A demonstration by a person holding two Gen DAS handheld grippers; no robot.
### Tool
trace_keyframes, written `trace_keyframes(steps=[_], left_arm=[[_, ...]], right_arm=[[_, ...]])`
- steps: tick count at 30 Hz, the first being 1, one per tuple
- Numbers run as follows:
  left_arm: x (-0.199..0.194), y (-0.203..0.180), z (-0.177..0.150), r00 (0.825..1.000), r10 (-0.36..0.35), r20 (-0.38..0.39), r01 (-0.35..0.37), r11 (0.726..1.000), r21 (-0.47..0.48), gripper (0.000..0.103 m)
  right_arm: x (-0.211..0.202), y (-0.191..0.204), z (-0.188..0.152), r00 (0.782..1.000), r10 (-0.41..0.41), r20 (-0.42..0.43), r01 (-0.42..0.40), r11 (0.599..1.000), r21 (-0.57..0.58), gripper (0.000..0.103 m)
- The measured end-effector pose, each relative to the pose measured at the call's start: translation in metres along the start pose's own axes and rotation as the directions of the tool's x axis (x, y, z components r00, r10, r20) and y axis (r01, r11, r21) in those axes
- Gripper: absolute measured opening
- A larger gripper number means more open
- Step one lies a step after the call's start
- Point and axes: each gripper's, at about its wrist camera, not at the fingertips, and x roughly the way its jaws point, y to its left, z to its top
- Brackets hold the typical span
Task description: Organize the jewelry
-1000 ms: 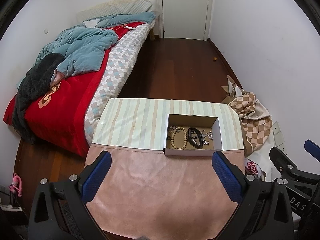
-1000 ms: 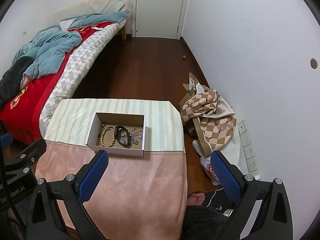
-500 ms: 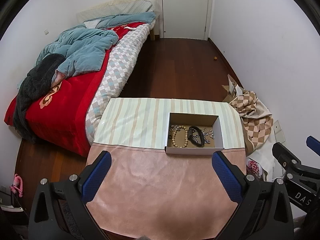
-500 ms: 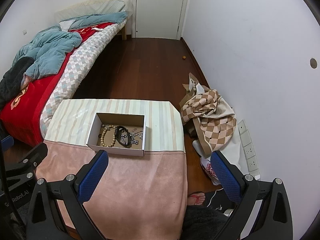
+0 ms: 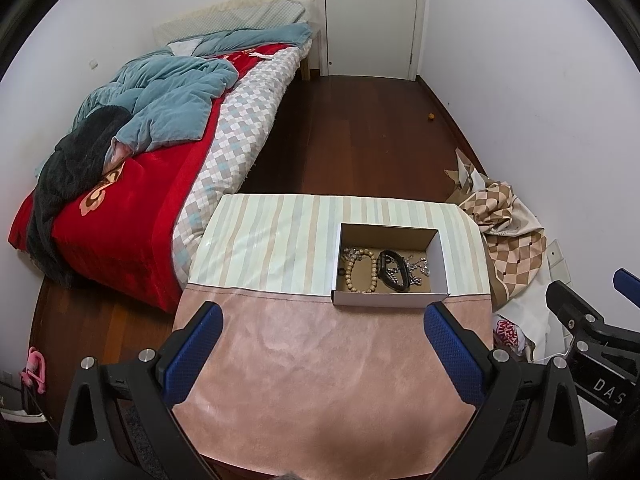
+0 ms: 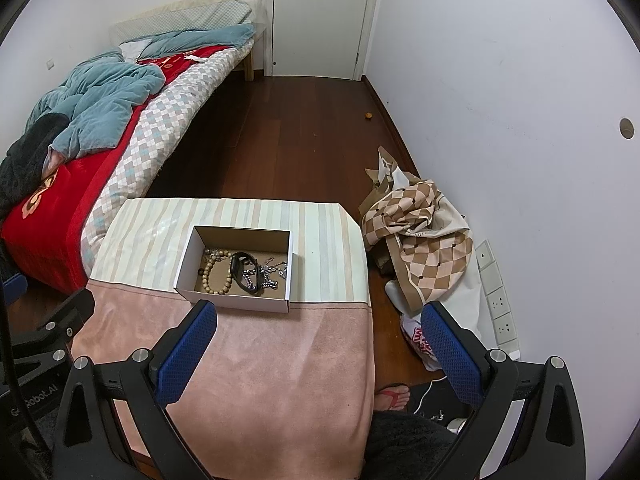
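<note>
Both grippers hovering over the worktop, jaws wide, jewelry lying in the open box.

The left gripper (image 5: 322,330) is hanging above the pink cloth (image 5: 332,380) at the near end of the worktop (image 5: 260,240), its jaws standing wide apart and gripping nothing. The right gripper (image 6: 318,330) is hanging over the same cloth at the worktop's right edge, its jaws likewise spread wide and carrying nothing. Past the cloth, an open cardboard box (image 5: 390,299) is sitting on the striped covering (image 6: 320,240), its near wall just at the cloth's far edge. Inside the box, a wooden bead bracelet (image 5: 360,270) is lying on the left, a black band (image 5: 394,270) is lying beside it, and a silver chain (image 5: 418,268) is lying tangled on the right. Beyond the worktop, a bed (image 5: 140,140) is standing at the left and a white door (image 5: 370,16) is closing the far wall.
</note>
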Motion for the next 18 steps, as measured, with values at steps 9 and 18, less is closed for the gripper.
trace_keyframes(steps=[9, 18], left_arm=[[0.0004, -0.0002, -0.0001, 1.0, -0.003, 0.0, 0.003, 1.0, -0.001, 0.103], [-0.0011, -0.0001, -0.0007, 1.0, -0.005, 0.004, 0.005, 1.0, 0.0, 0.103]], right_arm=[[-0.0008, 0.0001, 0.0002, 1.0, 0.0, 0.002, 0.0, 1.0, 0.001, 0.103], [-0.0022, 0.0007, 0.0007, 1.0, 0.0, 0.002, 0.0, 1.0, -0.002, 0.103]])
